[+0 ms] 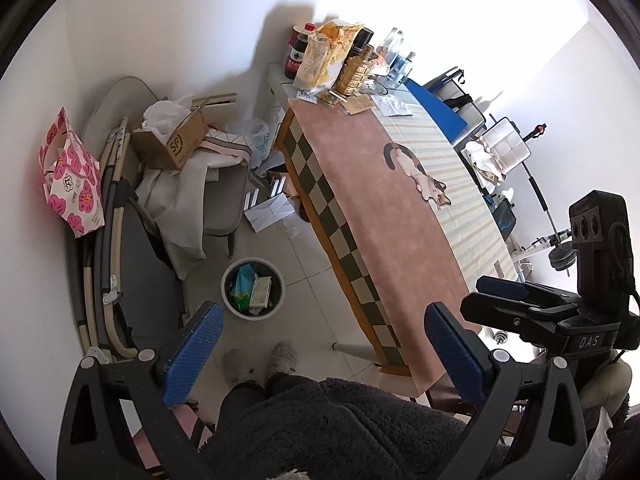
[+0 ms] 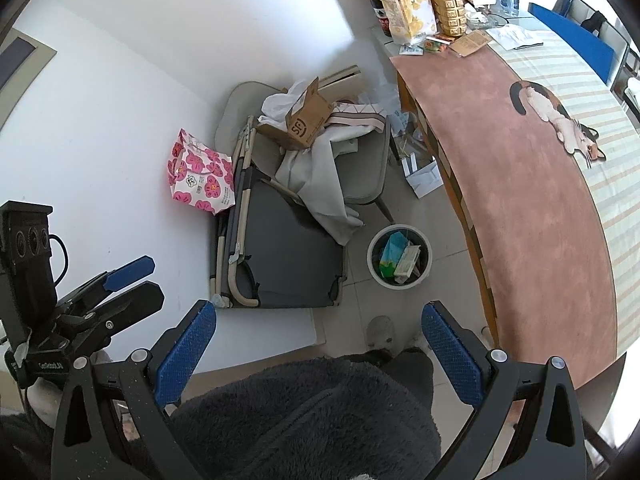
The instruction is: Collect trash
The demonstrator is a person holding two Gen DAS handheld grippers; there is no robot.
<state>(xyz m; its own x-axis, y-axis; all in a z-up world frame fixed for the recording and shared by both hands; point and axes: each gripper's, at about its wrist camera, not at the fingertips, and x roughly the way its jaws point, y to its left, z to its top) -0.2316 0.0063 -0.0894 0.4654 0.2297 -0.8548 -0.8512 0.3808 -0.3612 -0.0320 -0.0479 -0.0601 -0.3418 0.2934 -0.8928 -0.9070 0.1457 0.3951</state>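
Observation:
A round white trash bin (image 1: 249,316) (image 2: 394,285) stands on the tiled floor beside the table and holds a green-blue packet and a pale box. At the table's far end lie a yellow snack bag (image 1: 324,56) (image 2: 406,4), wrappers and loose papers (image 1: 394,106) (image 2: 516,36). My left gripper (image 1: 324,344) is open and empty, held over the floor near the bin. My right gripper (image 2: 320,344) is open too, with nothing between its blue pads. Each gripper shows in the other's view, the right gripper (image 1: 480,296) above the table's near corner and the left gripper (image 2: 154,278) by the wall.
A long table (image 1: 372,216) (image 2: 520,208) carries a pink and striped cat cloth, with bottles at its far end. A chair (image 1: 224,196) piled with a cardboard box and cloth, a folded cot (image 2: 280,248), a pink flowered bag (image 1: 70,176) and floor papers (image 1: 272,210) crowd the corner. A person's slippers (image 1: 260,364) stand below.

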